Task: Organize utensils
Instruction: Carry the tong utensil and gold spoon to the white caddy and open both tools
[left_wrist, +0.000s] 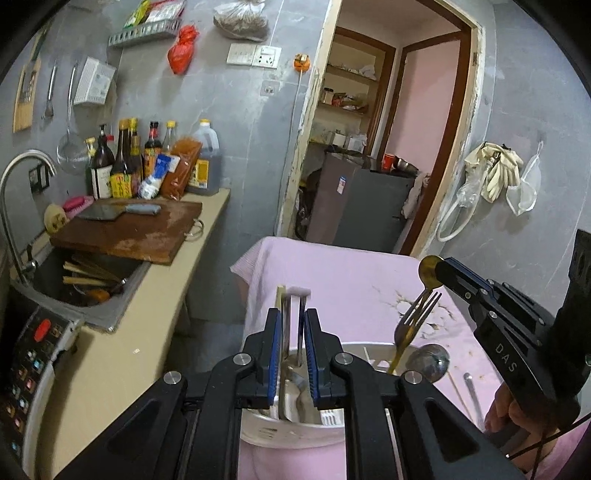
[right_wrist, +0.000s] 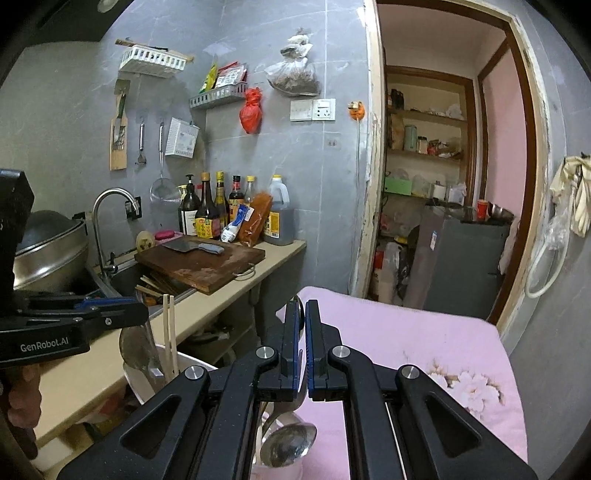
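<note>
Nearest to us, the white holder (left_wrist: 258, 432) stands on a pink cloth (left_wrist: 351, 280). Directly above the holder, our left tool (left_wrist: 293, 314) seems clenched on a pair of pale chopsticks (left_wrist: 282, 314) that reach down into it, though the pads partly hide the contact. A steel spoon (left_wrist: 430, 363) and a fork (left_wrist: 417, 314) stand in the holder's right side. Above that side, our right tool (left_wrist: 441, 271) is clamped on a gold spoon (left_wrist: 430, 273), bowl upward and handle slanting down into the holder. Beyond the holder to the left, a cleaver (left_wrist: 118, 211) lies on a chopping board (left_wrist: 125, 232) on the counter (left_wrist: 147, 314).
</note>
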